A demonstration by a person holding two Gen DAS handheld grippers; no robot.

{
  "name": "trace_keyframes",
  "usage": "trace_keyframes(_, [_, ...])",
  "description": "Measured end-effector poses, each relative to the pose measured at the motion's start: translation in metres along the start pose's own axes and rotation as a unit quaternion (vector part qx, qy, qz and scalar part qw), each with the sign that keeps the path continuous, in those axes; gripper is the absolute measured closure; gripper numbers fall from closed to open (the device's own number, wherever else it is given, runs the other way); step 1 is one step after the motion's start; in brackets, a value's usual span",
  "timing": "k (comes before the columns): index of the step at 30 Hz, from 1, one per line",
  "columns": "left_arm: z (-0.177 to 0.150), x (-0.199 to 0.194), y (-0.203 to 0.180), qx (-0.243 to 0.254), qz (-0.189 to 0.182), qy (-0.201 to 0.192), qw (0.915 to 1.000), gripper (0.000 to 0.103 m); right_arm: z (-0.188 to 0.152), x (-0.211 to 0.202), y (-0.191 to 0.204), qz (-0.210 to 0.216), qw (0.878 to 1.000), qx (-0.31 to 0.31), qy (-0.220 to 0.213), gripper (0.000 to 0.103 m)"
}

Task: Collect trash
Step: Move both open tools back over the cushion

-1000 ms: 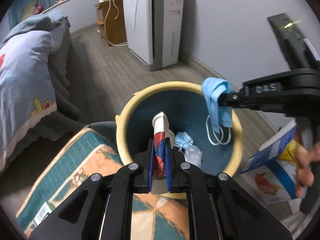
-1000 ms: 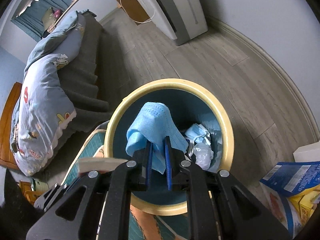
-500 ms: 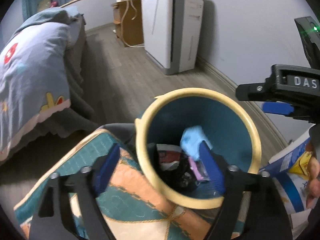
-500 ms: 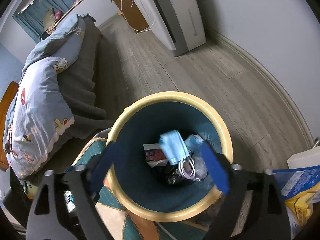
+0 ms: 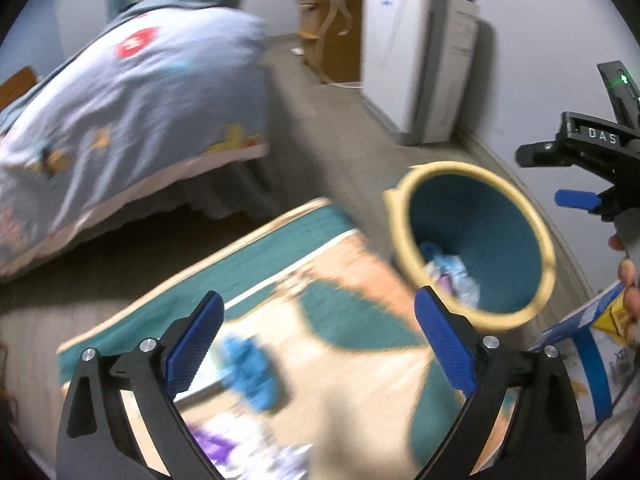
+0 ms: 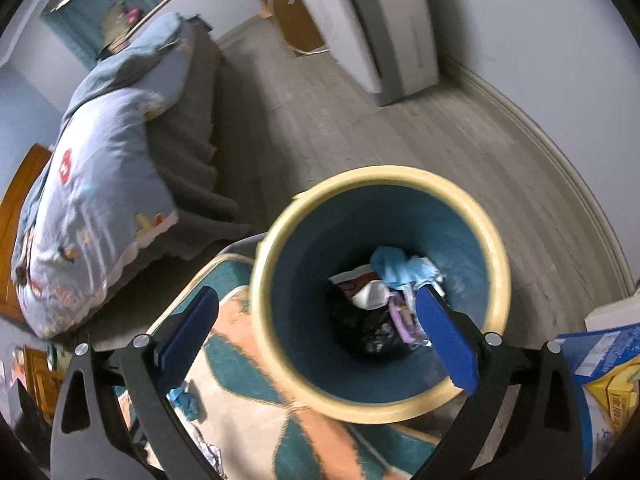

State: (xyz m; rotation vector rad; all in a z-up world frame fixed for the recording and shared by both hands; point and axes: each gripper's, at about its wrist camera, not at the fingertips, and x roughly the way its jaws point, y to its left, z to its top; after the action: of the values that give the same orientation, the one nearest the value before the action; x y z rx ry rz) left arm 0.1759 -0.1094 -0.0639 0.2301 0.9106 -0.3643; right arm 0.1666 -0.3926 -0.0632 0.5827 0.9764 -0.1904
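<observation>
right wrist view: the trash bin (image 6: 380,292) sits just below the right tongs (image 6: 324,328), holding a blue mask (image 6: 400,268) and wrappers. these tongs have just been opening and stand spread, empty. the left tongs (image 5: 320,344), likewise just opened, empty, hang over the rug (image 5: 360,344), a blue scrap (image 5: 252,368) between them.

Lay across the bed (image 5: 132,104): a pale blue cartoon-print quilt (image 6: 92,200), hanging over a grey bed skirt (image 6: 188,168). Stood against the grey wall (image 5: 540,60): a white air purifier (image 5: 416,64), with a wooden cabinet (image 5: 332,40) just beside it on the grey plank floor (image 6: 400,136). Spread over the floor near the bed: a teal, orange and cream rug (image 5: 320,320); leaned at the right edge: a blue and yellow printed box (image 6: 604,364).
</observation>
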Motion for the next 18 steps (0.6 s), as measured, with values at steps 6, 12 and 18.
trace_keyframes(6, [-0.036,-0.04,0.065,-0.032,0.055,0.018,0.9978,0.007,-0.011,0.004,0.043,0.005,0.998,-0.056,0.005,0.006])
trace_keyframes(12, [-0.068,-0.063,0.122,-0.107,0.081,0.006,0.991,0.006,-0.03,0.018,0.086,0.002,0.992,-0.123,0.026,0.006])
trace_keyframes(18, [-0.08,-0.059,0.151,-0.127,0.088,0.015,0.9878,0.006,-0.054,0.033,0.117,0.0,0.983,-0.177,0.056,0.006])
